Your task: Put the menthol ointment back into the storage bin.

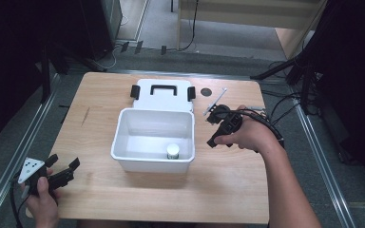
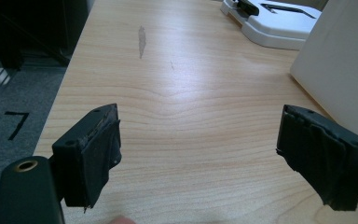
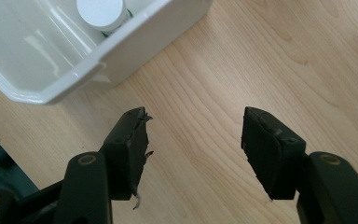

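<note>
An open white box (image 1: 121,124) stands in the middle of the wooden table, with a small white-capped bottle (image 1: 173,151) upright in its near right corner. My right gripper (image 1: 212,128) hovers just right of the box, held in a hand, open with nothing between its jaws. In the right gripper view the open gripper (image 3: 196,135) is over bare wood, and the box rim (image 3: 135,32) and the bottle (image 3: 100,11) lie at the upper left. My left gripper (image 1: 64,161) rests at the near left corner, open (image 2: 198,135) and empty. The box wall (image 2: 340,70) is at its right.
The box's white lid (image 1: 164,97) with a black handle and black clips lies flat behind the box, also seen as the lid (image 2: 279,23) far ahead. A thin white stick (image 1: 216,99) and a dark round spot (image 1: 206,91) are at the back right. Floor rails flank the table.
</note>
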A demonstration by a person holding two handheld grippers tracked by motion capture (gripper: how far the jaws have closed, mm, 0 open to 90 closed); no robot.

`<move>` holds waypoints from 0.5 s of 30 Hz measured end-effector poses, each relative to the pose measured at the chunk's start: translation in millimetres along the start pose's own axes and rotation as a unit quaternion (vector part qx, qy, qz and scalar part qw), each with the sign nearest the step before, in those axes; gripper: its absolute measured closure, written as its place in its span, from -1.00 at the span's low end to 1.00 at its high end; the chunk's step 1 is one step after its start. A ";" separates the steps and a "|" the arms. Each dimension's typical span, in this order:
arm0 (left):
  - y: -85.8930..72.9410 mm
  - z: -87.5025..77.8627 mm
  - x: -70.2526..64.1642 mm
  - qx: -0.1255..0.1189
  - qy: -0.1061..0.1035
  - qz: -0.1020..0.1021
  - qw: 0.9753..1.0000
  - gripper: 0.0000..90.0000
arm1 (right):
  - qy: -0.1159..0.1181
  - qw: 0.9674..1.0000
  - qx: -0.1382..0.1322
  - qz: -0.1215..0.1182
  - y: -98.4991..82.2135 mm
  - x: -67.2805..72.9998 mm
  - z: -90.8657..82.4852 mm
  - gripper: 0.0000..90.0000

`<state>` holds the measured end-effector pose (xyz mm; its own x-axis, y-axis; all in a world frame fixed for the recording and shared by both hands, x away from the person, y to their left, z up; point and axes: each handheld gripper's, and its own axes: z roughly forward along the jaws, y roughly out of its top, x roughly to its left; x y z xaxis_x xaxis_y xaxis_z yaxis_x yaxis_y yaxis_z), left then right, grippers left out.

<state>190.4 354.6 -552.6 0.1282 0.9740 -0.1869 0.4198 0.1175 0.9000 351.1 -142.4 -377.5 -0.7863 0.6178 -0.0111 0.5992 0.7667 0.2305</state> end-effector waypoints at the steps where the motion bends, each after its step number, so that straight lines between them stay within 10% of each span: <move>1: 0.0 0.0 0.0 0.000 0.000 0.000 1.000 -0.69 | 0.000 1.000 -0.003 0.003 -3.7 -1.8 1.0 -0.07; 15: 0.0 0.0 -0.8 0.001 0.003 0.006 1.000 -0.69 | 0.018 0.997 -0.046 0.059 -72.9 -25.3 37.0 -0.08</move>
<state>190.3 353.8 -552.4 0.1289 0.9763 -0.1736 0.4200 0.1048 0.9014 332.9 -207.5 -430.0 -0.7176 0.6942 0.0560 0.6722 0.6693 0.3165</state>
